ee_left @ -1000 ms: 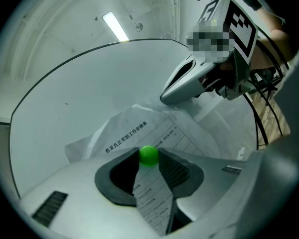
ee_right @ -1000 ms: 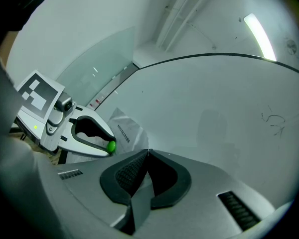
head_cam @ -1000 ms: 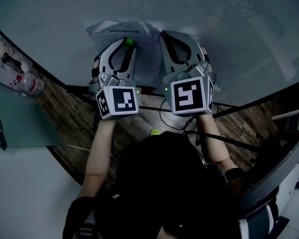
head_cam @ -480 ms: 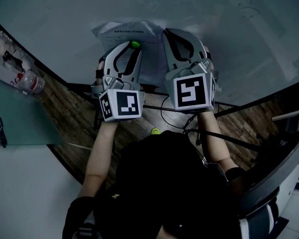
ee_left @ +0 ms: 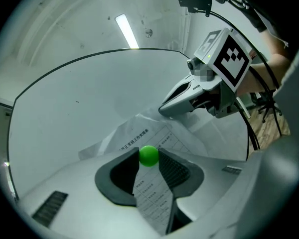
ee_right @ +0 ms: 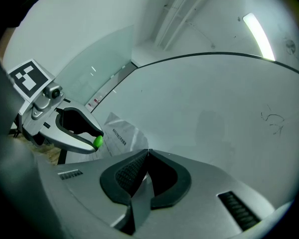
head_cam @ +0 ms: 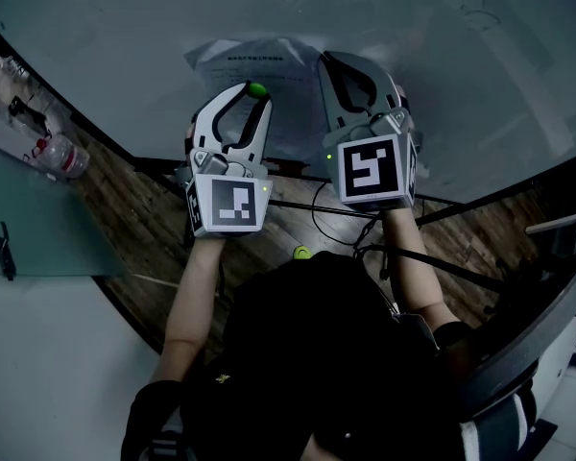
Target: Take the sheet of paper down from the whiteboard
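Paper [head_cam: 254,58] is seen on the whiteboard [head_cam: 461,75], upper centre of head view, creased toward its top. L gripper [ee_left: 149,152] is closed approx. halfway on a green magnet [ee_left: 149,156] that sits on the sheet, w/ pads pressed to both its sides. R gripper [ee_right: 147,152] is closed fully, and the sheet's right edge appears to be pinched between its pads.

Risks:
- The magnet is round and smooth. If it is pulled off at an angle, it can be squeezed out of the pads and dropped to the floor.
- If the sheet is tugged by R before the magnet is lifted, a tear at the pinned spot is likely.
- Once the magnet is off, the sheet is held by one thin edge only, so sag or slip is to be expected.

Room:
- Board is bare to the right and above in head view, so space is left there.
- The grippers are just beside each other, so a clash is possible if L is swung right.
- Board's lower frame [head_cam: 154,164] lies near below.
- A bottle [head_cam: 62,157] stands well apart at left.
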A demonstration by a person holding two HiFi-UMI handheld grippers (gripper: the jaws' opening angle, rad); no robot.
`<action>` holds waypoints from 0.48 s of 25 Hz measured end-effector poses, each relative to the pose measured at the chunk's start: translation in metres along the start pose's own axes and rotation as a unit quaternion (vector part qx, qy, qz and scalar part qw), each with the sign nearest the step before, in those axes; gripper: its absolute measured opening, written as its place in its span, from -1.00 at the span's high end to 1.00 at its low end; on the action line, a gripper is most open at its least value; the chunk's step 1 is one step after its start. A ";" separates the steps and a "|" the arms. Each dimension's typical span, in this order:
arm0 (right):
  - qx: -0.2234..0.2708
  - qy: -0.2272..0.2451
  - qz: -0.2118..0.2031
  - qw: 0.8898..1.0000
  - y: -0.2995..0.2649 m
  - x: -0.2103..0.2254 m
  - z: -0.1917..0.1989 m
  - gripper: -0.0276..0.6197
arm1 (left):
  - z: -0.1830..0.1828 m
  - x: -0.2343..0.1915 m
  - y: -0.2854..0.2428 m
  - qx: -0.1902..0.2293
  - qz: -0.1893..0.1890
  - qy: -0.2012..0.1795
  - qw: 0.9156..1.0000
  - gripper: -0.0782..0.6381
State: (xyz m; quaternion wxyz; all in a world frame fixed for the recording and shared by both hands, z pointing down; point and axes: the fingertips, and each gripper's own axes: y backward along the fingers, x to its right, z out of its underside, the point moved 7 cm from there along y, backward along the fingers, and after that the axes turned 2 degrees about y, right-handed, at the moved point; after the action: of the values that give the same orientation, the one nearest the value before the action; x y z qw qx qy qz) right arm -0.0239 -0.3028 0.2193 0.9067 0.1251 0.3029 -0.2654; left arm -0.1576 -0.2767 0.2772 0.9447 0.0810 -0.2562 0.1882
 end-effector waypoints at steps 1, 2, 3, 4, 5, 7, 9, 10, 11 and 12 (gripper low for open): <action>0.000 -0.001 0.000 1.000 0.000 0.000 0.000 0.88 | 0.001 -0.001 0.001 0.000 0.000 0.003 1.000 0.43; 0.000 -0.003 0.000 1.000 0.000 -0.001 0.000 0.88 | 0.001 -0.001 0.002 0.000 0.001 0.006 1.000 0.43; -0.001 -0.005 0.001 1.000 0.001 -0.001 0.001 0.88 | 0.002 -0.002 0.003 -0.001 0.002 0.009 1.000 0.43; -0.001 -0.006 0.001 1.000 0.001 -0.002 0.001 0.88 | 0.003 -0.003 0.004 -0.002 0.003 0.011 1.000 0.43; -0.001 -0.007 0.001 1.000 0.001 -0.002 0.001 0.88 | 0.003 -0.003 0.005 -0.003 0.004 0.012 1.000 0.43; -0.002 -0.008 0.000 1.000 0.000 -0.002 0.000 0.88 | 0.003 -0.003 0.008 -0.004 0.006 0.012 1.000 0.43; -0.004 -0.010 0.000 1.000 0.000 -0.002 0.000 0.88 | 0.003 -0.003 0.011 -0.005 0.009 0.016 1.000 0.43; -0.005 -0.012 0.000 1.000 0.000 -0.001 0.000 0.88 | 0.003 -0.003 0.012 -0.005 0.010 0.018 1.000 0.43; -0.006 -0.015 0.001 1.000 0.000 -0.001 0.000 0.88 | 0.003 -0.004 0.013 -0.006 0.011 0.020 1.000 0.43; -0.006 -0.018 0.000 1.000 0.000 -0.001 0.000 0.88 | 0.004 -0.004 0.015 -0.008 0.011 0.020 1.000 0.43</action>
State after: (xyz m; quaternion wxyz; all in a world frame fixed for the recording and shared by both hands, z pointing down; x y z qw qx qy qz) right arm -0.0246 -0.3021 0.2199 0.9128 0.1152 0.2882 -0.2654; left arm -0.1685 -0.2657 0.2790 0.9481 0.0674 -0.2397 0.1980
